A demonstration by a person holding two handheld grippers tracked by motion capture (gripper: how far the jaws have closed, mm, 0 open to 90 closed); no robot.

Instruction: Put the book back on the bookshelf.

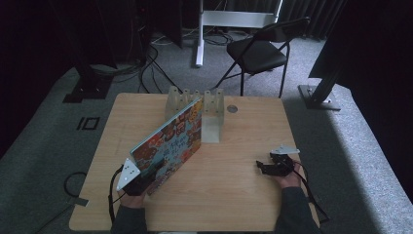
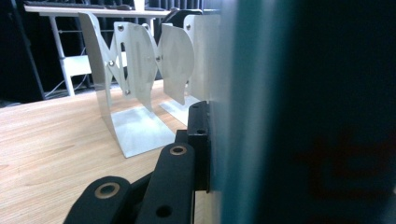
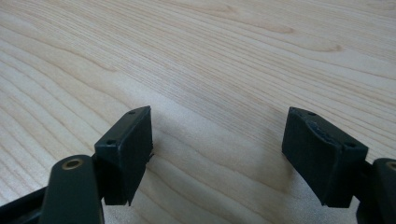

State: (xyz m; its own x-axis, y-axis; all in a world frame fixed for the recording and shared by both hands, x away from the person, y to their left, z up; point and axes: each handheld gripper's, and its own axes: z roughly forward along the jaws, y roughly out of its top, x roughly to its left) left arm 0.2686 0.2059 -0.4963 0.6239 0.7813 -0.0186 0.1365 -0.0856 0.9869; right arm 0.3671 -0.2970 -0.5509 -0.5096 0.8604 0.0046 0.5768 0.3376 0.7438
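Pale wood bench (image 1: 234,195) on grey carpet carries a picture book (image 1: 170,144), tilted on edge left of centre, its far corner leaning at a metal book rack (image 1: 212,114) at twelve o'clock. Left tongs (image 1: 146,181) clamp the book's near corner at seven o'clock. Right tongs (image 1: 263,167), at four o'clock, gape wide, holding nothing. A black chair (image 1: 258,51) stands beyond.

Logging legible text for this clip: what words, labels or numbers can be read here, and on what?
None can be read.
Book cover, high view: characters among the cartoon pictures, too small and blurred to read.
Book, left gripper view: dark reddish marks, too blurred to read.
Bookends, table, right gripper: no text seen.
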